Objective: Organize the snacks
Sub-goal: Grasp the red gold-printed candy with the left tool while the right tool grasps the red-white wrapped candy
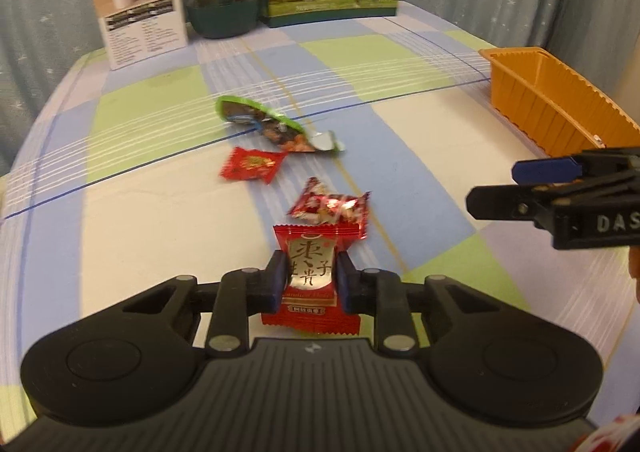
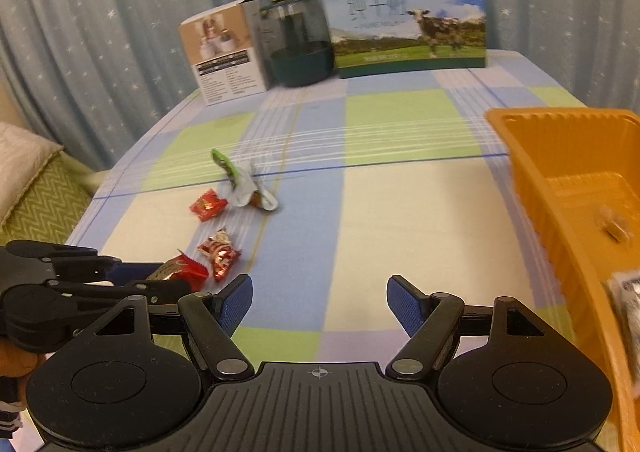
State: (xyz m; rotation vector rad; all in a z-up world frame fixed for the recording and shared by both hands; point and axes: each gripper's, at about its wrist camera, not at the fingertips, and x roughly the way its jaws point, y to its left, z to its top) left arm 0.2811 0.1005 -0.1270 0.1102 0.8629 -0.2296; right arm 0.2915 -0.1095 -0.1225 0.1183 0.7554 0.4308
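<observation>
A red date-candy packet (image 1: 310, 276) is clenched by the left gripper (image 1: 310, 278), likely for the orange tray (image 1: 548, 99) at 2 o'clock, while the right gripper (image 2: 320, 302) is held spread, empty.

Black ribbed housings with round discs, silver screws and blue pads on the left gripper (image 1: 311, 280) and right gripper (image 2: 319, 302). White "DAS" lettering on the right one's side. Possibly bare skin behind it.
</observation>
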